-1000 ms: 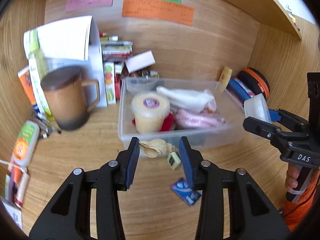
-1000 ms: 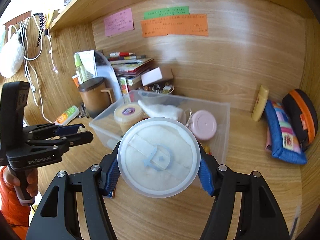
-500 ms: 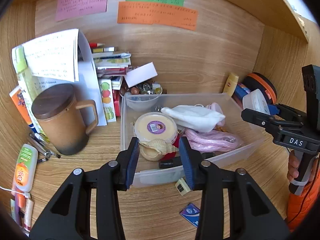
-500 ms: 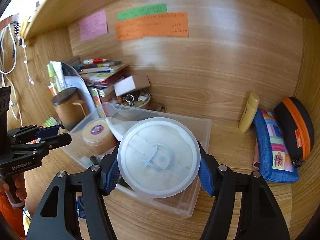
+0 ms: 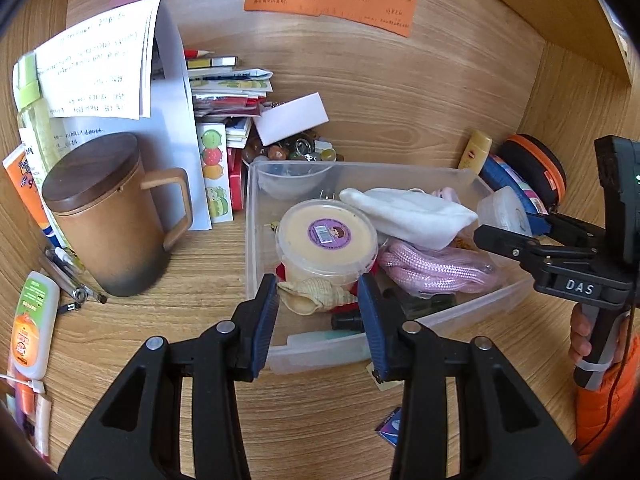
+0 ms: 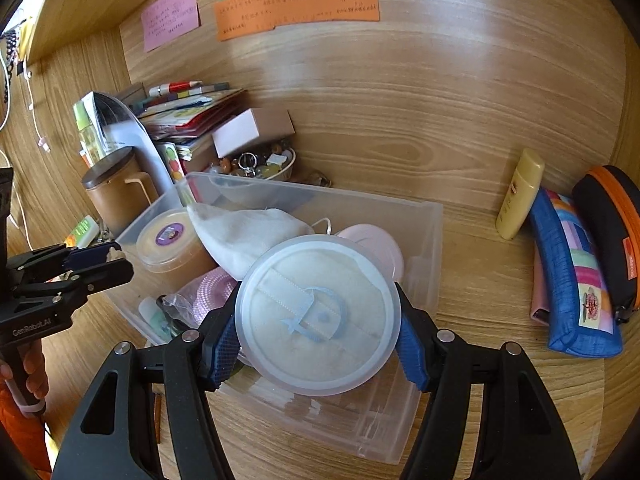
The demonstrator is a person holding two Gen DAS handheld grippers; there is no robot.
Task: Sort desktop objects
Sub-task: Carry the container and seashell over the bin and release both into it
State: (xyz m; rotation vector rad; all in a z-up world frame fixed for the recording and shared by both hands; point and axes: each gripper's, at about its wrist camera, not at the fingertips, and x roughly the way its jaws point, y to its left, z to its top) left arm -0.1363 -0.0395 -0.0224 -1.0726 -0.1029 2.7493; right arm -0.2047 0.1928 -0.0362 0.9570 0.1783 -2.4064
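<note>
My left gripper [image 5: 318, 300] is shut on a beige seashell [image 5: 316, 298], held over the near left corner of a clear plastic bin [image 5: 460, 174]. My right gripper [image 6: 318, 320] is shut on a round translucent puff case [image 6: 318, 320], held above the near part of the bin [image 6: 434, 240]. Inside the bin lie a lidded cream tub [image 5: 326, 236], a white cloth [image 5: 412, 210], a pink cord [image 5: 436, 268] and a small clear bowl [image 5: 294, 182]. In the left wrist view the right gripper [image 5: 506, 222] with the case [image 5: 502, 212] shows at the bin's right side.
A brown lidded mug [image 5: 104, 208], papers, books and a dish of trinkets [image 5: 292, 150] stand left and behind the bin. A yellow tube [image 6: 520, 194], a blue pouch [image 6: 572, 276] and a black-orange case [image 6: 612, 232] lie at the right. A small blue packet [image 5: 390, 426] lies on the desk.
Both grippers moved forward and slightly down toward the bin. The shell went from in front of the bin's wall to over its inside; the puff case now hangs over the bin's contents.
</note>
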